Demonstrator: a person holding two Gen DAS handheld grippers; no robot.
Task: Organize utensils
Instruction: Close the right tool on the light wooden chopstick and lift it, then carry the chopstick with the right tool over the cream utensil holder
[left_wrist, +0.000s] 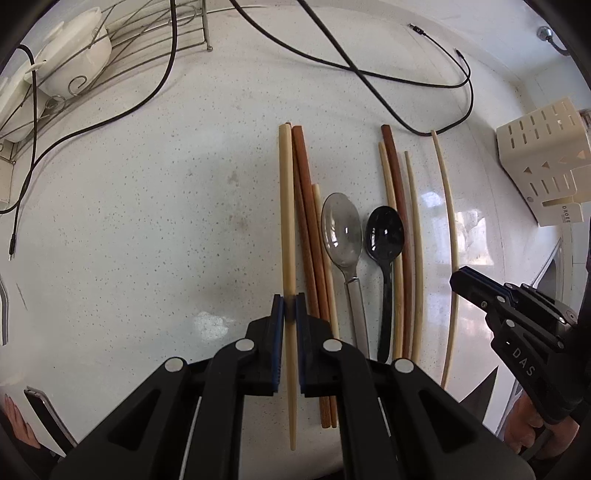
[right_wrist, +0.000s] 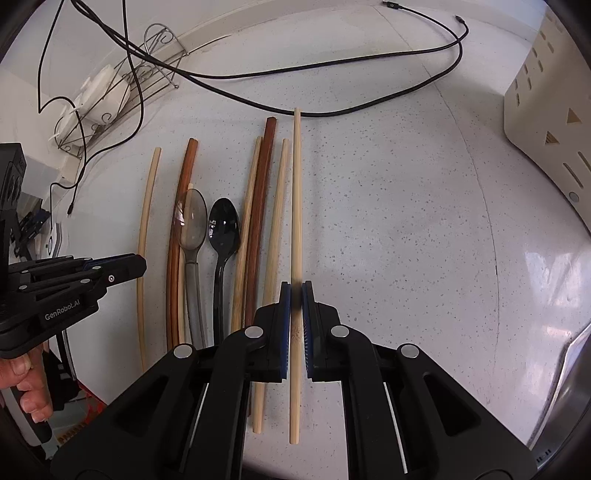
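Both tools point down at a white speckled tabletop (left_wrist: 129, 221) where the utensils lie in a row, all running near to far.

The left tool (left_wrist: 290, 306) is pinched nearly closed on a pale bamboo chopstick (left_wrist: 286, 206), the leftmost piece of the row; the blue pads press its sides and the stick runs on past them toward the camera. Just right of it lie a reddish-brown chopstick (left_wrist: 304, 221) and a shorter pale one, then a clear grey plastic spoon (left_wrist: 341, 236) and a black plastic spoon (left_wrist: 385, 236), bowls up and side by side. Further right sit a pale chopstick, a dark brown chopstick (left_wrist: 397, 206) and another pale one, close together.

The right tool (right_wrist: 296, 295) is likewise clamped on a pale chopstick (right_wrist: 296, 192), the rightmost of the lot, standing a little apart from the others. Its far tip lies at a black cable (right_wrist: 332, 107) that snakes across the far side of the tabletop. From the left camera this tool shows at the right edge (left_wrist: 480, 291), gripping that same outlying stick.

At the far left stands a wire dish rack (left_wrist: 122, 48) with white bowls (left_wrist: 77, 51) in it. At the right sits a cream slotted utensil holder (left_wrist: 543, 155). A person's fingers (right_wrist: 35, 391) wrap the left tool's handle.
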